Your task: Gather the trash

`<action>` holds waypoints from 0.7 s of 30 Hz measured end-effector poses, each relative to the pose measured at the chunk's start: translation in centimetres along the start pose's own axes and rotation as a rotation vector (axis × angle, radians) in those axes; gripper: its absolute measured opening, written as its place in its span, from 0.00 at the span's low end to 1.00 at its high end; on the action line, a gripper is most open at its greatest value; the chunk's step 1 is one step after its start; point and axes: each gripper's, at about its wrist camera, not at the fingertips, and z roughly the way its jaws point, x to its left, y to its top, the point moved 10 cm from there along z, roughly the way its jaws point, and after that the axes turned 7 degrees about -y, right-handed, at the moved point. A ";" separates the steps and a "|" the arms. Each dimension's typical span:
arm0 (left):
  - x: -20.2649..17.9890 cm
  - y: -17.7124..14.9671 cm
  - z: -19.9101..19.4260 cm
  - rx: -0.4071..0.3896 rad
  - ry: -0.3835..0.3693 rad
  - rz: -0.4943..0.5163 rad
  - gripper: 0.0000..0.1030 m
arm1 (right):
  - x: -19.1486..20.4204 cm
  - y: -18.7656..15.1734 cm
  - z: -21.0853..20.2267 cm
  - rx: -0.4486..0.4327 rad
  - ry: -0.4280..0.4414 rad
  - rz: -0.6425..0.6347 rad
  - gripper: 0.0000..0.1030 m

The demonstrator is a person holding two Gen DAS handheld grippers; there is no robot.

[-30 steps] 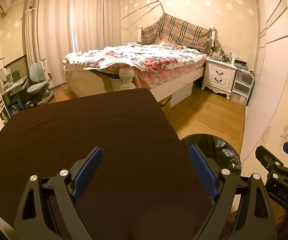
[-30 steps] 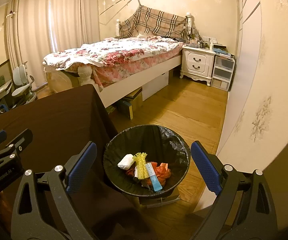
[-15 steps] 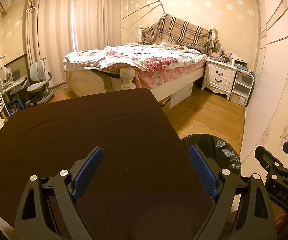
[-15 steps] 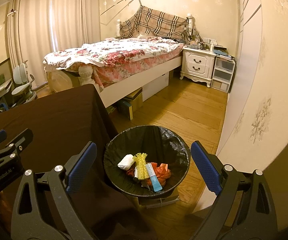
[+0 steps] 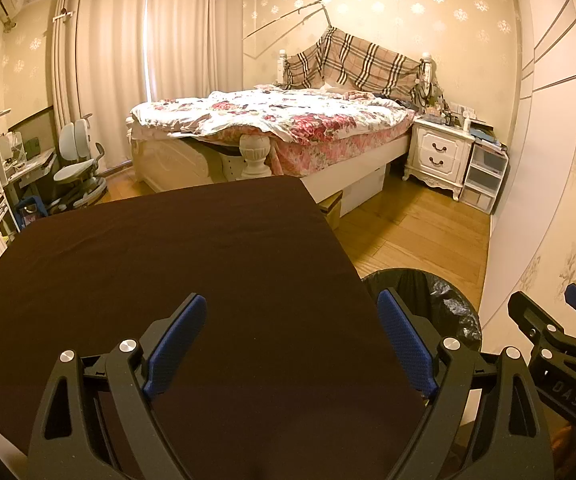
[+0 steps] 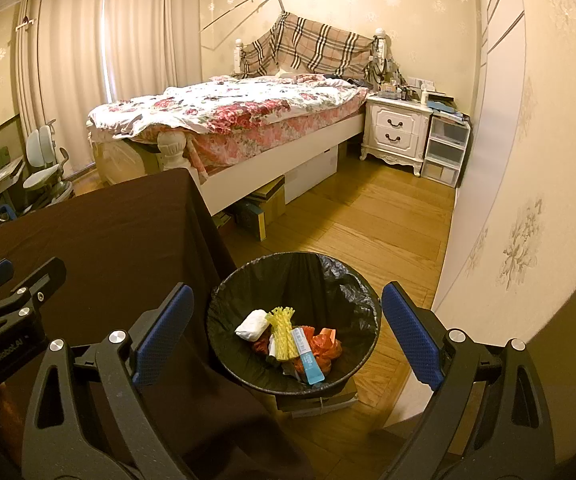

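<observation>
My left gripper hangs over the dark brown cloth-covered surface, jaws spread wide w/ nothing between them. My right gripper sits above the round bin w/ black plastic liner, jaws also wide apart, holding nothing. Bin stands on the wooden floor just beside the surface's edge. Inside it: white crumpled wad, yellow foam net sleeve, pale blue flat packet, red-orange wrappers, all piled at the bottom.
</observation>
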 end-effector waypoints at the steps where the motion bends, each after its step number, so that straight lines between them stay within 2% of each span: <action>1: 0.0 0.1 0.1 0.000 -0.001 -0.001 0.84 | 0.1 0.0 -0.2 0.000 -0.001 -0.001 0.90; 21: 0.1 0.1 0.1 0.000 -0.003 -0.002 0.84 | 0.3 -0.1 -0.1 0.001 -0.001 -0.002 0.90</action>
